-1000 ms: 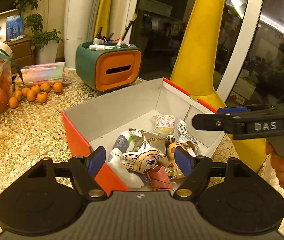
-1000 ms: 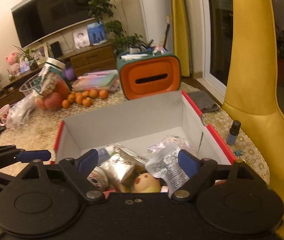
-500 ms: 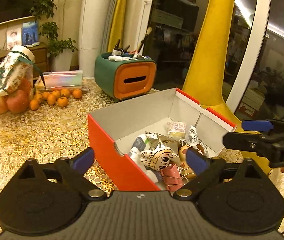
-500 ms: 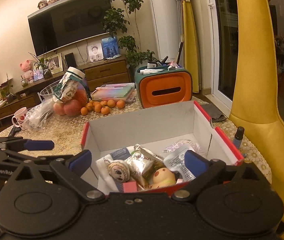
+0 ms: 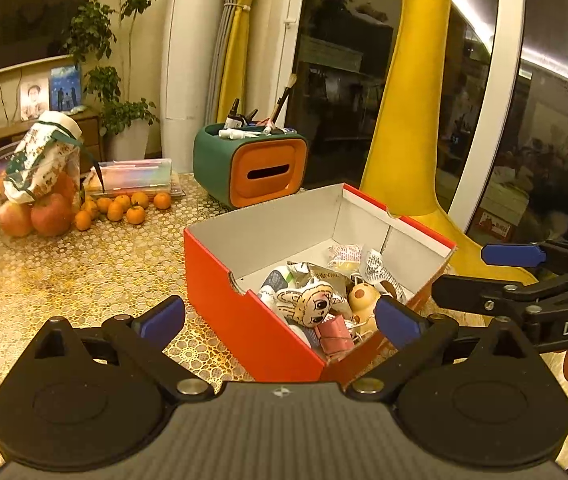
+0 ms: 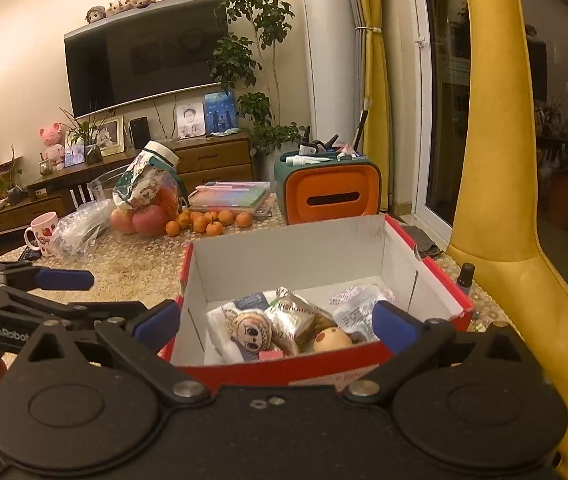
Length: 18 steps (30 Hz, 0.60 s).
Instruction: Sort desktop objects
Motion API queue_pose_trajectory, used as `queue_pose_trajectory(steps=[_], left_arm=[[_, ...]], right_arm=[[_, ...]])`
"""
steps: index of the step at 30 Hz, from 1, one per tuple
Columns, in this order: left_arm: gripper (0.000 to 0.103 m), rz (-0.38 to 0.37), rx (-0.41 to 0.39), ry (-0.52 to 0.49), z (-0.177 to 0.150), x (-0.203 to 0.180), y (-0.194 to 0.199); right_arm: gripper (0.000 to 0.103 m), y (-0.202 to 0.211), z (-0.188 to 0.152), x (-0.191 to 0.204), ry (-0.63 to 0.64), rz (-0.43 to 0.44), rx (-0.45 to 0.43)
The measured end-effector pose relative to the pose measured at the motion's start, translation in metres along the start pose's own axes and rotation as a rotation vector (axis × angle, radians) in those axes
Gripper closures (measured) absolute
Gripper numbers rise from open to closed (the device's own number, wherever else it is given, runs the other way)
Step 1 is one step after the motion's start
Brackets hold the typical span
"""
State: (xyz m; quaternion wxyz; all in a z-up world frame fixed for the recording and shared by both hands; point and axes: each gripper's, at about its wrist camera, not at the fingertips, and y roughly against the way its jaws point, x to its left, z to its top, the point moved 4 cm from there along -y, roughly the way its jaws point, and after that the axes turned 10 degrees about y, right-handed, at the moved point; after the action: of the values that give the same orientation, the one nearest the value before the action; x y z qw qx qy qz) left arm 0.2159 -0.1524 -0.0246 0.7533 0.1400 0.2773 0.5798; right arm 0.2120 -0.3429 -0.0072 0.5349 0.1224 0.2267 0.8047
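Holding both grippers before the box [image 6: 291, 248] on the table [image 5: 84, 272], I saw its toys and packets inside. My left gripper [image 5: 280, 318] stood spread and empty. My right gripper's [image 6: 278, 320] jaws were opening, nothing between them.

Red box [image 5: 244, 312] outside, plain white inside — a cream rabbit-face toy [image 5: 311, 300] with dark eyes and a silver foil packet [image 6: 295, 316] in it. Counter [image 5: 84, 264] golden, covered in a lacy ring pattern. Green organiser [image 5: 212, 160] with an orange front — orange tangerines [image 5: 124, 208] beside red apples [image 5: 44, 216].
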Motion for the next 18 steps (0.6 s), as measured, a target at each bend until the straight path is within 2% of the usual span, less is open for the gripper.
queue_pose_trajectory(steps=[18], left_arm=[[0.001, 0.04, 0.019, -0.04, -0.022, -0.007, 0.033]], right_arm=[[0.0, 0.024, -0.02, 0.014, -0.037, -0.015, -0.015]])
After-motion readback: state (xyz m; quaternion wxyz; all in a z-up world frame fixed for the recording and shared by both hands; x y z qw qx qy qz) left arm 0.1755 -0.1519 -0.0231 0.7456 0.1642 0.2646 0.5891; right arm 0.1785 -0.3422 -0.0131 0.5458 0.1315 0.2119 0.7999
